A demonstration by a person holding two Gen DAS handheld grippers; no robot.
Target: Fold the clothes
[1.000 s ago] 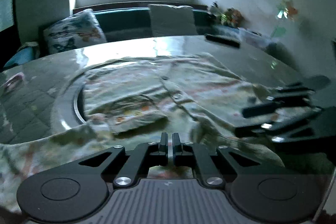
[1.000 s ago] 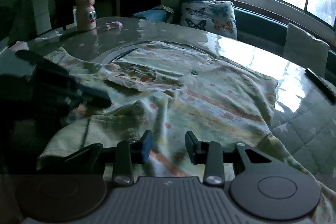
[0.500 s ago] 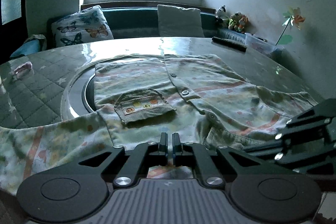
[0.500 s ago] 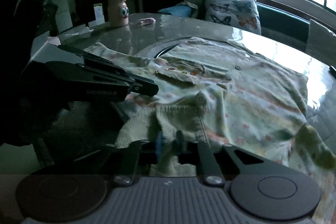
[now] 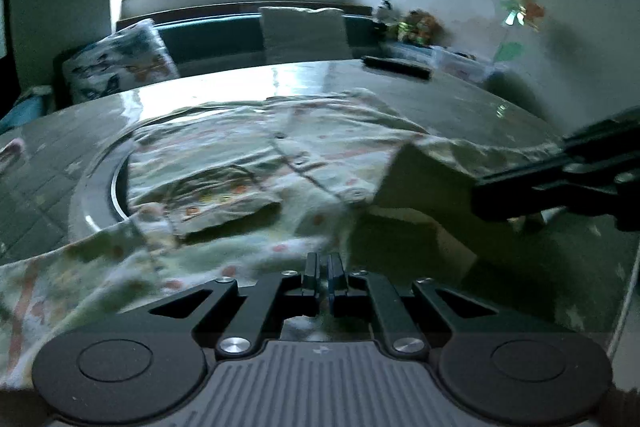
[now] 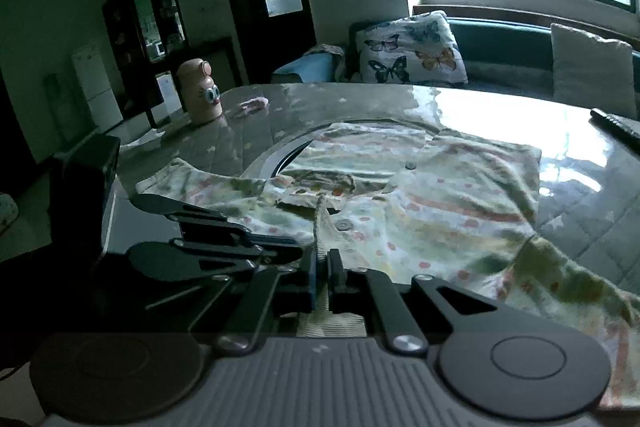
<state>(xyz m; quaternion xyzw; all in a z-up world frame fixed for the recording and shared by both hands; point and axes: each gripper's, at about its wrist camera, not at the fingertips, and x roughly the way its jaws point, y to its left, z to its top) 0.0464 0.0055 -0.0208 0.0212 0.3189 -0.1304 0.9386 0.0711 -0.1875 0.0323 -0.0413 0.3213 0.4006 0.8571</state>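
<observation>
A pale floral button-up shirt (image 5: 248, 163) lies spread front-up on the round table, its pocket (image 5: 224, 199) at left of centre. My left gripper (image 5: 323, 269) is shut on the shirt's near edge, with cloth bunched around its fingers. My right gripper (image 6: 322, 261) is shut on a ribbed edge of the same shirt (image 6: 440, 211) and holds it raised off the table. In the left wrist view the right gripper (image 5: 560, 179) comes in from the right with a lifted flap of cloth (image 5: 420, 183) hanging from it. In the right wrist view the left gripper (image 6: 224, 239) sits close beside it on the left.
The shirt partly covers a turntable ring (image 5: 100, 187) set in the glass-topped table (image 6: 480, 103). A dark remote (image 5: 396, 67) lies at the far right. A pink bottle with cartoon eyes (image 6: 200, 91) and a small pink item (image 6: 252, 103) stand far left. Cushioned bench (image 6: 412, 51) behind.
The right gripper's jaws have shut on the shirt's near edge and risen, pulling a flap up. The left gripper stays shut and has shifted a little.
</observation>
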